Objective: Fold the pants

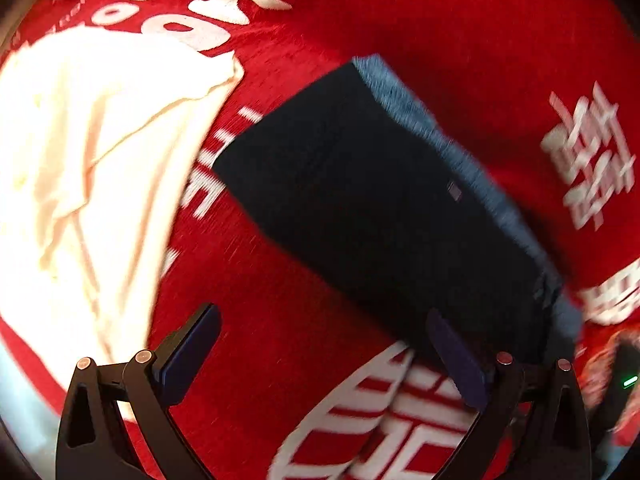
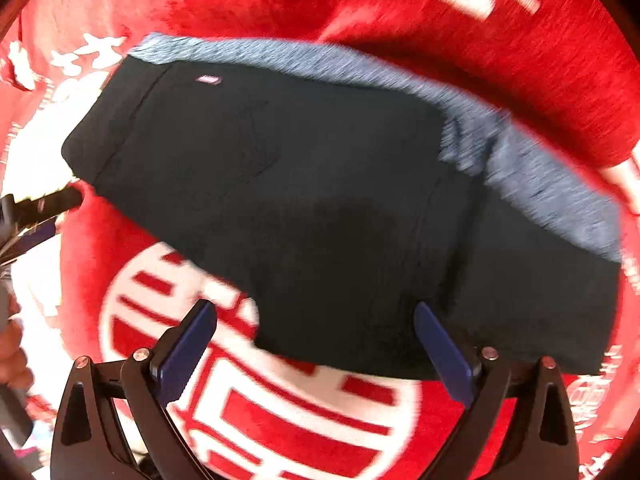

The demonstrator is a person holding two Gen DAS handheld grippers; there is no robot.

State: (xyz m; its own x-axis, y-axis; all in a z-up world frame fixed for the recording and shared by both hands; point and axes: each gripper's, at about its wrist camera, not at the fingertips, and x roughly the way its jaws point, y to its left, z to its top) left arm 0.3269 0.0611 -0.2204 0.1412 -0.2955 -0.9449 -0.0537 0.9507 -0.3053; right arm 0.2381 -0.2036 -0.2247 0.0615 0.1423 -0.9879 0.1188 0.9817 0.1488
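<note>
Hovering with both grippers' fingers (image 1: 208,332) spread and empty, we should press the folded dark navy pants (image 2: 320,208) flat, squaring the edges.

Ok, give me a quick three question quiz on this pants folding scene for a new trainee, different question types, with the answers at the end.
1. True or false: the left gripper is clamped on the dark pants.
2. Multiple choice: what lies beside the dark pants on the red cloth in the left wrist view? A) a cream garment B) a green towel C) a brown shoe
3. Fill in: the strip along the far edge of the dark pants in the right wrist view is coloured ____.

Key: 1 false, both grippers, including the right gripper, stand open and hold nothing. 2 A. 3 grey-blue.
</note>
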